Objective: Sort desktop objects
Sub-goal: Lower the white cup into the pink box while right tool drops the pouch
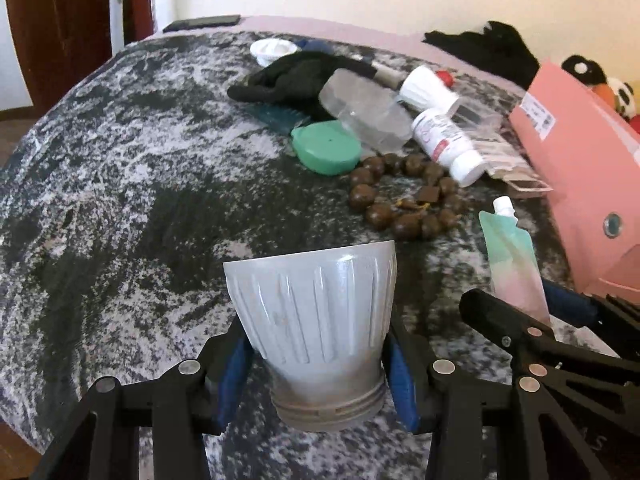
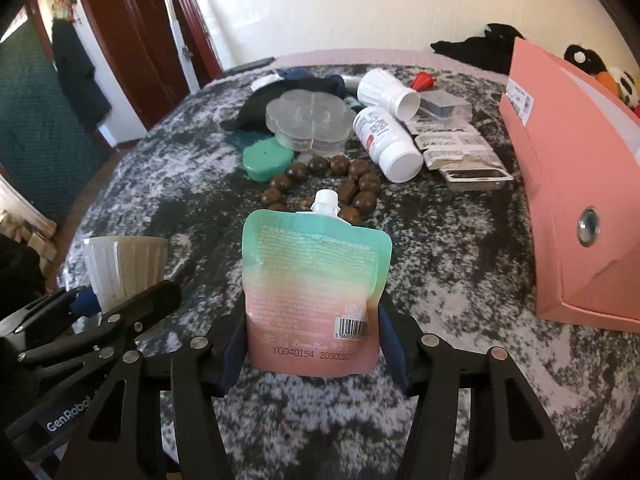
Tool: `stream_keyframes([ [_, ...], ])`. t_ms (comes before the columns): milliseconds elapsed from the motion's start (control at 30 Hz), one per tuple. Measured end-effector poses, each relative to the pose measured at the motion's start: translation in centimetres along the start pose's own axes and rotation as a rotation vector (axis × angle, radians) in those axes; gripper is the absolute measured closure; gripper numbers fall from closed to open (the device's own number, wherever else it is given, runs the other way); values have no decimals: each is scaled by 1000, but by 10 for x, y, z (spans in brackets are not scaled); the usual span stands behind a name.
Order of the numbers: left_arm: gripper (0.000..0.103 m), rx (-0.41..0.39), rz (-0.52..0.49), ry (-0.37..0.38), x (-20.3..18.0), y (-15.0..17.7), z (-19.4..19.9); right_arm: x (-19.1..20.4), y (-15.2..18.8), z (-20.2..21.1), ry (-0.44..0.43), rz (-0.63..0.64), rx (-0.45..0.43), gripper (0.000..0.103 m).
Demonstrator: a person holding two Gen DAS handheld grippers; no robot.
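Note:
In the left wrist view my left gripper (image 1: 316, 354) is shut on a grey ribbed cup (image 1: 316, 304) with a threaded neck, its blue pads pressing the narrow lower part and holding it above the mottled cloth. The right wrist view shows my right gripper (image 2: 312, 336) shut on a green-to-pink spout pouch (image 2: 316, 280), held upright by its lower edges, white spout on top. The two grippers are side by side: the pouch (image 1: 512, 256) appears at the right of the left view, and the cup (image 2: 124, 268) at the left of the right view.
A pink box (image 2: 560, 200) stands along the right. Beyond the pouch lie a brown bead bracelet (image 2: 352, 176), two white bottles (image 2: 388, 144), a green case (image 2: 266, 160), a clear flower-shaped box (image 2: 308, 120), sachets (image 2: 460, 148) and black cloth (image 1: 292, 76). The mottled grey cloth (image 1: 140, 160) is bare at left.

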State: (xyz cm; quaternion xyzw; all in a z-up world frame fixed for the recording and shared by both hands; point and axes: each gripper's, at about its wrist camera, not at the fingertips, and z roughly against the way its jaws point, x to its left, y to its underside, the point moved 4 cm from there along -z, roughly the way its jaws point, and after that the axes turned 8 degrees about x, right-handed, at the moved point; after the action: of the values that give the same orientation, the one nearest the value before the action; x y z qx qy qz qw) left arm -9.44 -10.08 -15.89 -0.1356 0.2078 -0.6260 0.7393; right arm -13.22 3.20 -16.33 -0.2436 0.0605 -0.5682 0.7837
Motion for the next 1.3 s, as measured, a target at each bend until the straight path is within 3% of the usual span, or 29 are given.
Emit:
stream_keyframes([
  [300,52,-75,-54,19,-35,-4,44,-8,10,61,54,21,-131,42],
  [600,52,-163,-171,61,-100,-12,88,-42,22,133,98,-22,-269,42],
  [933,52,-233,-312,123,-187,-26,115,-105,35,205,201,-134,-420,42],
  [1300,52,-278,-426,203,-281,-65,114,-196,28,262,317,-298,-538,42],
])
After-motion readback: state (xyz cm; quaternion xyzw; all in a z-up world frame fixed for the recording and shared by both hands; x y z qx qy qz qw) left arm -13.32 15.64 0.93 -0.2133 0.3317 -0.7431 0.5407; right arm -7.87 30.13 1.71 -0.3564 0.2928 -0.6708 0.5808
